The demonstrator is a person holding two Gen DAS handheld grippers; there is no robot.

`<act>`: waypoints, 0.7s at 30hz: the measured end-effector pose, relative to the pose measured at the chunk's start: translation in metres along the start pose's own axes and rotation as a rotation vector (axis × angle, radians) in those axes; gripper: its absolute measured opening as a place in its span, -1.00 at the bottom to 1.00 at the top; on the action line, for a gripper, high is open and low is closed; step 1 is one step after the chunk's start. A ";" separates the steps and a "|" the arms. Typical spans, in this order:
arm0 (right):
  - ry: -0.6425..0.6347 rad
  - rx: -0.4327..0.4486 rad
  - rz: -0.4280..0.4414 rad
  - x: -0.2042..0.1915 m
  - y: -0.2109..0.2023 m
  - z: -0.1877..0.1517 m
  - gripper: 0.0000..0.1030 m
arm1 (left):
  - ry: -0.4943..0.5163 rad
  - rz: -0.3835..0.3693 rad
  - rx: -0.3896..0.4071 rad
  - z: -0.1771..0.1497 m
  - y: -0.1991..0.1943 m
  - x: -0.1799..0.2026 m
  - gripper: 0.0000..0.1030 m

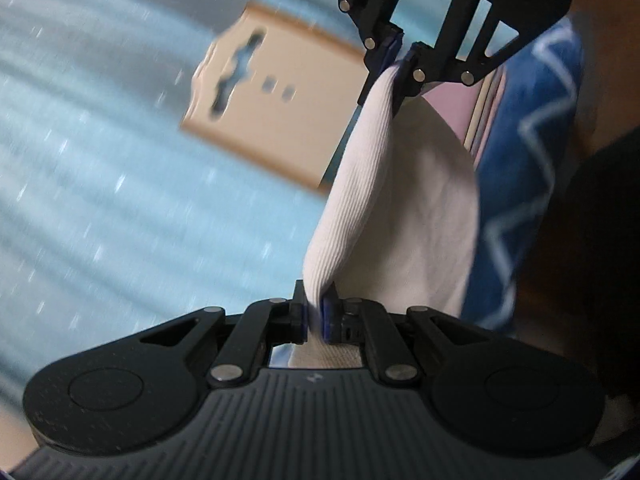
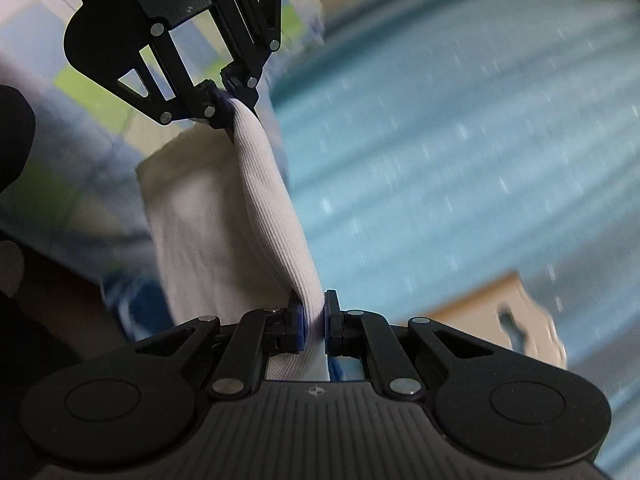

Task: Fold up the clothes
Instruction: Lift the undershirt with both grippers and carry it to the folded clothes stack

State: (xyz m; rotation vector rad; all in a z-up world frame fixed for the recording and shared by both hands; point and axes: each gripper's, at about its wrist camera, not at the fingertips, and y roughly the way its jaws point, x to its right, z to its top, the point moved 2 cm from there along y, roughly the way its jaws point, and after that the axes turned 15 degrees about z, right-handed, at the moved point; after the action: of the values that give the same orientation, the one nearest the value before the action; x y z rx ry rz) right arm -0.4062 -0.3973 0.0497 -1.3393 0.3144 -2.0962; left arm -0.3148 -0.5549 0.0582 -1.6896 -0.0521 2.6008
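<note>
My left gripper (image 1: 316,318) fills the bottom of the left wrist view, its two blue-padded fingers (image 1: 329,318) clamped on a fold of the white ribbed cloth (image 1: 404,216). The cloth runs up and away from that pinch as a stretched, rounded edge to my right gripper (image 1: 402,54), which hangs at the top of the same view and is likewise pinched tight on the far end of the fold. Below that taut edge the rest of the cloth sags between the two grips, held up in the air.

From the right wrist view the same thing shows mirrored: my right gripper (image 2: 314,320) at the bottom with its fingers closed on the cloth (image 2: 224,216), the ribbed edge rising to my left gripper (image 2: 224,98) at upper left, which also bites the fabric.

Behind the cloth lies a light blue speckled surface (image 1: 120,184), smeared by motion blur. On it sits a tan cardboard box (image 1: 272,108) with a dark cut-out slot in its side; the box also appears at the lower right of the right wrist view. Just beside the cloth in the left wrist view is a dark blue fabric with a white zigzag pattern (image 1: 520,184). In the right wrist view, a blurred checked fabric in green, blue and white (image 2: 80,80) lies behind my left gripper.
</note>
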 end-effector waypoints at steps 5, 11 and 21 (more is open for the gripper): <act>0.082 -0.102 -0.013 0.026 -0.006 -0.047 -0.89 | -0.027 -0.108 0.111 0.048 0.041 0.027 -0.87; 0.113 -0.187 -0.072 0.083 0.021 -0.099 -0.89 | -0.007 -0.144 0.169 0.084 0.126 0.044 -0.87; 0.154 -0.198 -0.168 0.129 0.083 -0.160 -0.88 | 0.077 -0.088 0.211 0.107 0.214 0.080 -0.88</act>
State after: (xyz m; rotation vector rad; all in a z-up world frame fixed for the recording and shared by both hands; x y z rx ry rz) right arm -0.5534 -0.5619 0.0292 -1.3589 0.5012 -2.3668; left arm -0.4481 -0.7652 0.0175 -1.6711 0.1416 2.3802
